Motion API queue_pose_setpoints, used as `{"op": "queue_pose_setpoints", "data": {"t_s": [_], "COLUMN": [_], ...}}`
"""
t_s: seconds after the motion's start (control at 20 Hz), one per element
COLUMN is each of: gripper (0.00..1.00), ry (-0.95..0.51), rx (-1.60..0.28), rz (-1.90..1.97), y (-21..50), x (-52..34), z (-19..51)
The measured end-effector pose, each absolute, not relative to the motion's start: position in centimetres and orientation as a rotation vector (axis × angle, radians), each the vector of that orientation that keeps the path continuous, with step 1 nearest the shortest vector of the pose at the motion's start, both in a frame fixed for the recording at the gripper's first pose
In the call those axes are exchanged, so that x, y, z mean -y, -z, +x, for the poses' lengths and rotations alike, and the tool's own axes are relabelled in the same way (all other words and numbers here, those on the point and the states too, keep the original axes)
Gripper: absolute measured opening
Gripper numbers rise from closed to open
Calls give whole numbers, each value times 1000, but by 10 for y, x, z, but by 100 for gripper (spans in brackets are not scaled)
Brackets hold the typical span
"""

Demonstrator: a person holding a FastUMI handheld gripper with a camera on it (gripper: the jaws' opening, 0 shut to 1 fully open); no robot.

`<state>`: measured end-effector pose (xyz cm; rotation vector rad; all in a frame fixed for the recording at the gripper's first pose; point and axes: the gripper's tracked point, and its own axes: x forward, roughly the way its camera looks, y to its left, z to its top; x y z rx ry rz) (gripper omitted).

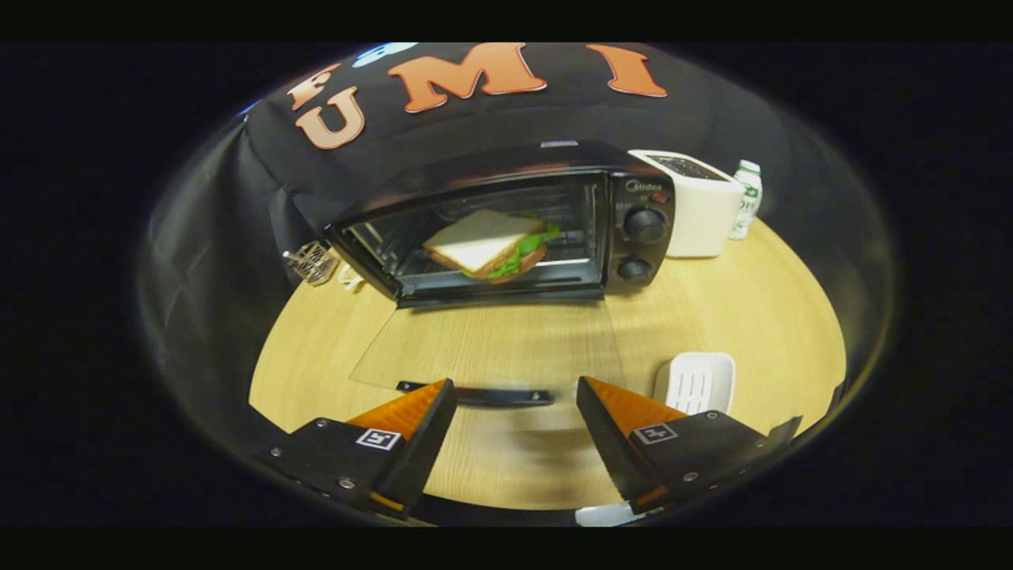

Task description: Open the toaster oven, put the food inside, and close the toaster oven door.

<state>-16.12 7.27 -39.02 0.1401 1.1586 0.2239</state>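
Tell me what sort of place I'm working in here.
Probably a mock kitchen counter in a recording booth: a toaster oven with a sandwich inside, door folded down, stands on a wooden table before a black cloth wall. The open gripper hovers by the door handle.

The toaster oven [506, 222] is black, with two black knobs [644, 225] on its panel and a small red spot above them. Its door [491, 344], lying open toward six o'clock, is clear glass through which the table's grain shows, edged by a black handle [483, 394]. Inside sits a sandwich [492, 244]: white bread on top, bright green leaves at its four-o'clock side, a brownish layer beneath. The table [752, 317] is pale yellow wood with fine grain lines. At the oven's three o'clock stands a white toaster [700, 207] with a dark slotted top, then a white bottle [745, 199] with a green label. A white ribbed dish [696, 381] lies just ahead of the gripper [516, 408], whose fingers stand apart, empty. A silvery wire rack [313, 261] sits at the oven's nine o'clock.
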Motion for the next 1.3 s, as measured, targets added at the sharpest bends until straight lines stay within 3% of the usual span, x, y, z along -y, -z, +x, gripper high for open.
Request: {"op": "queue_pose_setpoints", "data": {"t_s": [0.6, 1.3], "gripper": [87, 87], "ry": [-279, -237], "rx": [-1289, -1063], "rz": [-15, 49], "y": [462, 395], "x": [-109, -120], "z": [-178, -75]}}
